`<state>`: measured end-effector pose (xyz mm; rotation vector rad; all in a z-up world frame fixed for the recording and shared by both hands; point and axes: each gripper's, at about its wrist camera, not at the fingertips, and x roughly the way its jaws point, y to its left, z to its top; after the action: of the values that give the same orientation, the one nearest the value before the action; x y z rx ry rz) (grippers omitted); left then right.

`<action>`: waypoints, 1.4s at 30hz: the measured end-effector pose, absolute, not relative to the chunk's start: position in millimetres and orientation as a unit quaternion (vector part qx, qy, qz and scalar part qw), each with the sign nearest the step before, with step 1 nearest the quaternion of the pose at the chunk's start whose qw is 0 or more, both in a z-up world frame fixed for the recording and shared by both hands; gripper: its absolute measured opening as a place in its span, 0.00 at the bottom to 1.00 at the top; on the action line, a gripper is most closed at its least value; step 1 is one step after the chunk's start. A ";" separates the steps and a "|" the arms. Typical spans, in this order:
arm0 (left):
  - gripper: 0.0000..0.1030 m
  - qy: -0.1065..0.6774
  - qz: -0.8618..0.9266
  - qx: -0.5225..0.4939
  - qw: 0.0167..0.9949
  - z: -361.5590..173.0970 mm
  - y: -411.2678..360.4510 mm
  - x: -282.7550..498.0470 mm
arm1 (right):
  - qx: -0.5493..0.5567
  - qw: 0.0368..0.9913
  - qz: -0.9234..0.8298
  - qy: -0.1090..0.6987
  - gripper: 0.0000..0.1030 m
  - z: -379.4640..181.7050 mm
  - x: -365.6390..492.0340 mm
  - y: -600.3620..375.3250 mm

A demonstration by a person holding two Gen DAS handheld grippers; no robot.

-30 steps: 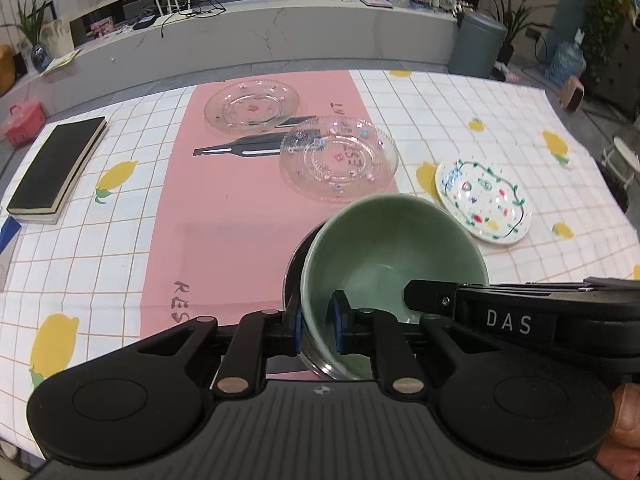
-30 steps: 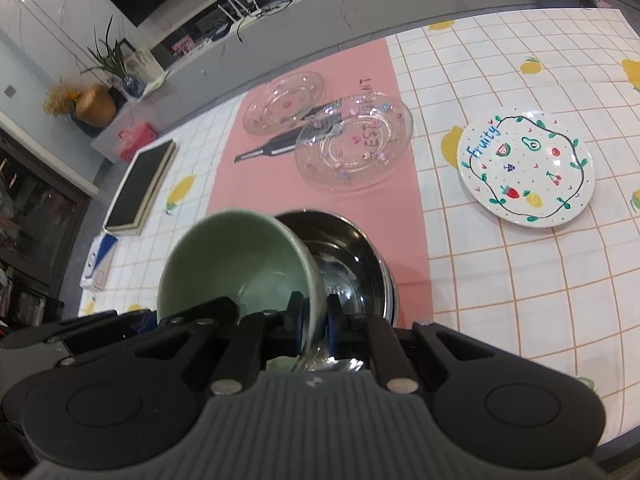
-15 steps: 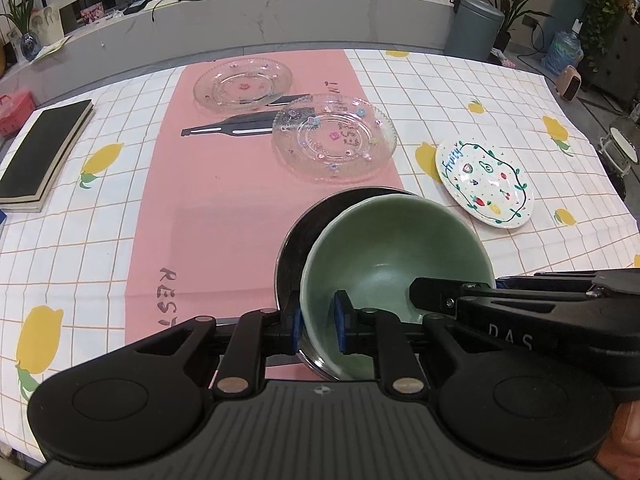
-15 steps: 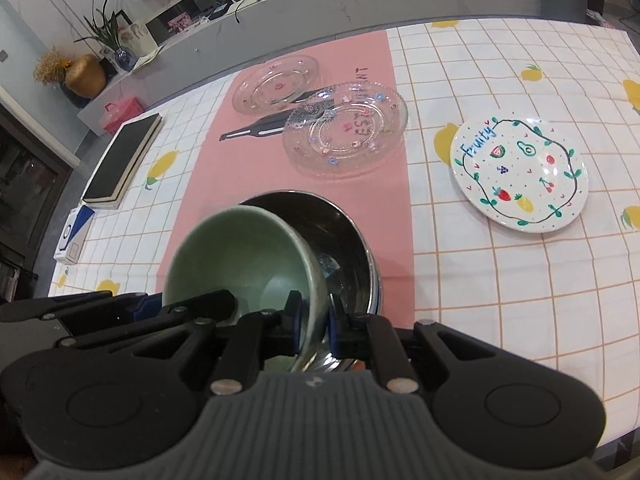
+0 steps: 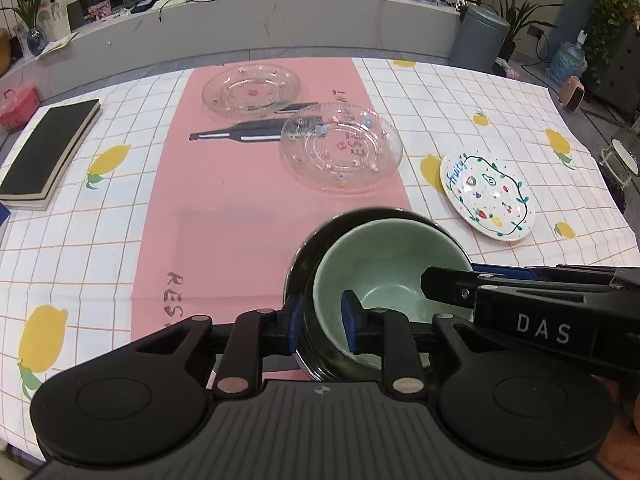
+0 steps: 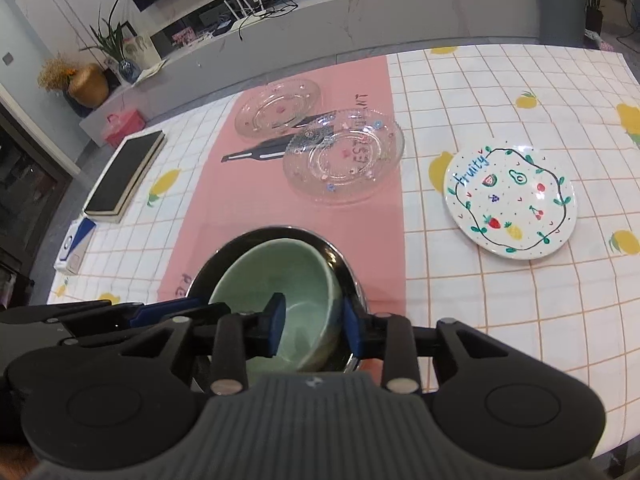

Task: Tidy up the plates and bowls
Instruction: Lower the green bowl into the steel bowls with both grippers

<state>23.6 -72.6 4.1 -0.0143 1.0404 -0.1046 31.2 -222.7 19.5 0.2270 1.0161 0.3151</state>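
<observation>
A pale green bowl (image 5: 392, 264) (image 6: 276, 276) sits nested in a steel bowl (image 5: 310, 252) (image 6: 216, 264) on the pink runner. My left gripper (image 5: 322, 324) straddles the near left walls of both bowls. Its jaws are opening and the pads stand off the walls. My right gripper (image 6: 314, 328) straddles the green bowl's right wall. Its jaws are opening too, with a gap at the inner pad. Beyond lie two clear glass plates (image 5: 340, 148) (image 5: 250, 90) and a white plate with painted fruit (image 5: 488, 196) (image 6: 510, 200).
A black flat tool (image 5: 236, 136) lies partly under the glass plates. A black book (image 5: 48, 148) rests at the far left and a blue-and-white box (image 6: 74, 248) near the left edge. A grey bin (image 5: 478, 36) stands past the table's far edge.
The green bowl, held tilted over the steel bowl by both grippers, has settled level inside it. Both grippers' jaws have widened off its rim.
</observation>
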 end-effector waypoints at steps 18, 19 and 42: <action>0.43 0.472 -0.037 -0.021 0.880 19.7 -58.5 22.6 | 0.062 0.868 0.147 0.470 0.17 23.9 31.3 -221.9; 0.43 0.473 -0.038 -0.022 0.880 18.3 -58.2 22.5 | 0.047 0.870 0.144 0.469 0.17 22.6 30.5 -218.6; 0.44 0.471 -0.045 -0.049 0.880 13.7 -36.8 26.1 | 0.069 0.870 0.134 0.469 0.19 23.9 39.5 -228.3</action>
<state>26.1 -36.8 13.7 -0.1020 0.9811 -0.0929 39.5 -228.3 23.9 0.1449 0.9800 0.2792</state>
